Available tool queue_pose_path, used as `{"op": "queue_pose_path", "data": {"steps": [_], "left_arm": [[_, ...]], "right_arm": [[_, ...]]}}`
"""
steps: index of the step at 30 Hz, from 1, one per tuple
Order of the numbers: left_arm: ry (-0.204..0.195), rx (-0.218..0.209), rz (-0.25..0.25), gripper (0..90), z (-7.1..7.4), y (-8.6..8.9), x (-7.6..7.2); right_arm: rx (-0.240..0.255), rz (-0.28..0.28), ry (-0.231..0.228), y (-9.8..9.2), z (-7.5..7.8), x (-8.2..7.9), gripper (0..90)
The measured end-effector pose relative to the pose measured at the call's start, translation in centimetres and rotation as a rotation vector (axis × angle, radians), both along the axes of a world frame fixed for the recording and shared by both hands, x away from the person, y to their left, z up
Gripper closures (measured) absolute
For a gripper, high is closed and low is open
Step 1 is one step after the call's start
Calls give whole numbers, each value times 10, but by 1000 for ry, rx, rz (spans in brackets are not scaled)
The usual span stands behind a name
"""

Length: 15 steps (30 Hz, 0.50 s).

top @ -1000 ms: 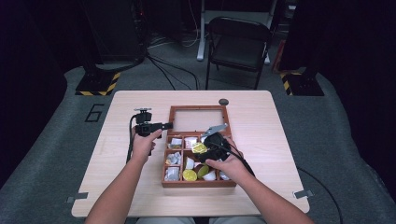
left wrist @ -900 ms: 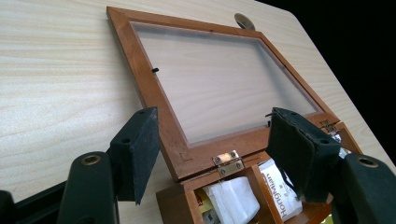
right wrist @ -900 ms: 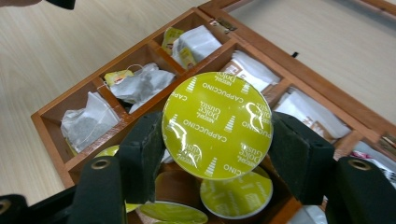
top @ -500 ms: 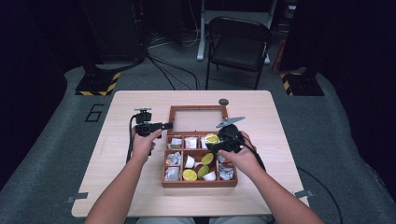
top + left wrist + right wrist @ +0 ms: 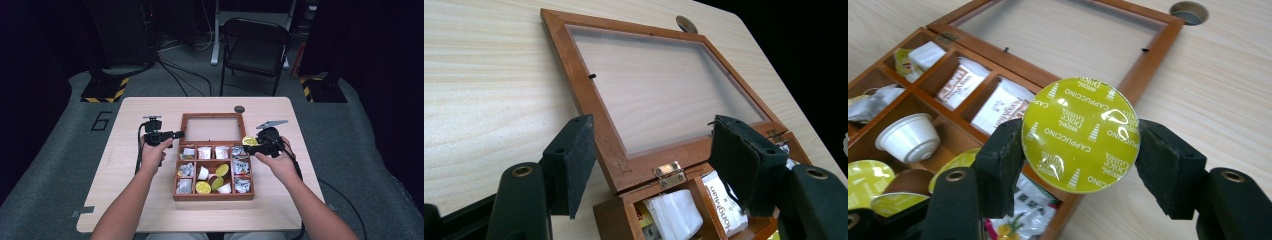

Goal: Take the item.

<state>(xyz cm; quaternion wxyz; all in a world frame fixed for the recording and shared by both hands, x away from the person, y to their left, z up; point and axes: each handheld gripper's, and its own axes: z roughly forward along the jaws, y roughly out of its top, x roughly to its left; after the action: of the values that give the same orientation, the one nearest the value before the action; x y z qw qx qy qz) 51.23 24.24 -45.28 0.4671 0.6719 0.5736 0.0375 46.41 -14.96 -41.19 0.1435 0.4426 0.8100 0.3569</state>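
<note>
The green capsule lid [image 5: 1080, 134] reads "Nescafé Dolce Gusto" and "CAPPUCCINO" around its rim; the grey floor mat [image 5: 100, 121] left of the tabletop carries a large "6"; sachet print stays illegible

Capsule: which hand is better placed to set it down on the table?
Right. Its tongs already grip the green capsule at the box's right edge, beside bare table. The left tongs sit open over the lid hinge, holding nothing.

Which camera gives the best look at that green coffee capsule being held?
The right gripper view: the capsule sits close up between the right gripper jaws, its printed lid readable. The high view shows it as a small yellow-green disc beside the wooden box.
</note>
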Motion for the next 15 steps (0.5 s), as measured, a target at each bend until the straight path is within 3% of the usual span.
{"op": "queue_pose_path", "data": {"steps": [5, 15], "left_arm": [[-8, 0, 2, 344, 0, 1, 0], [-7, 2, 3, 344, 0, 1, 0]], "right_arm": [[10, -38, 4, -13, 0, 3, 371], [-22, -126, -8, -40, -9, 10, 371]]}}
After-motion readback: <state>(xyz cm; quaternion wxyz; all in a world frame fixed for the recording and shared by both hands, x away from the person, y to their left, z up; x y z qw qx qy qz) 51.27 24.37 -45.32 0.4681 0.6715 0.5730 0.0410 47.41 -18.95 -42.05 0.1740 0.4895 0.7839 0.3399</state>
